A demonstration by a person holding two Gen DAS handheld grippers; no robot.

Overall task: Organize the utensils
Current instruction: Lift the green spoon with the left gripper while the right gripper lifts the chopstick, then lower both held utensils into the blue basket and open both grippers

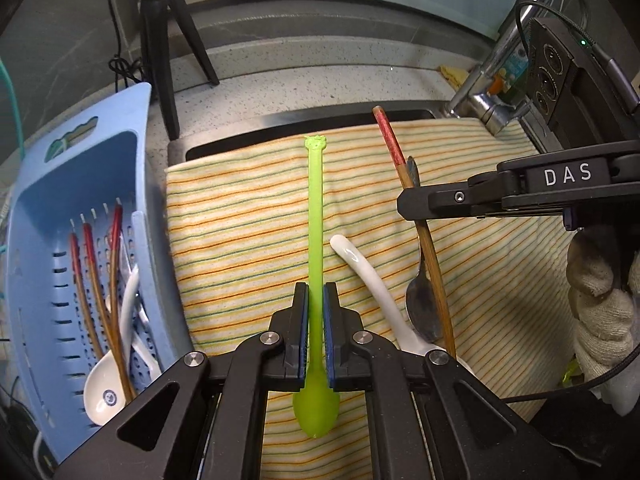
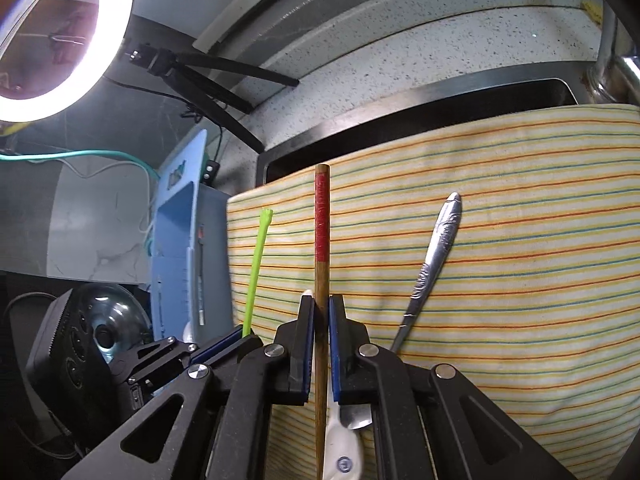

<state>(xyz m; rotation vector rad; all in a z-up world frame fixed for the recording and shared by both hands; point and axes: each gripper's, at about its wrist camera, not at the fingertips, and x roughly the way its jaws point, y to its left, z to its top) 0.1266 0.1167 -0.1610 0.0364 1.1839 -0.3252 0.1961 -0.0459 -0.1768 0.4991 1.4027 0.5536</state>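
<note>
My left gripper [image 1: 316, 312] has its jaws clamped on the green spoon [image 1: 315, 216]; my right gripper [image 2: 320, 320] pinches a red-tipped chopstick [image 2: 321, 224]. Both hang over the striped cloth [image 2: 520, 260]. The blue basket [image 1: 36, 240] stands just left; white spoon [image 1: 368, 276] and metal spoon [image 2: 436, 240] lie between.

Speckled pale stone countertop [image 1: 304, 68] runs ahead of the tools, with a steel sink rim [image 2: 400, 108] set into it. Grey marbled wall [image 1: 60, 40] behind. Black tripod [image 1: 160, 40] stands on the counter, ahead-left. Chrome faucet [image 1: 488, 88] ahead-right. Lit ring light [image 2: 100, 60] upper left, glare strong.
</note>
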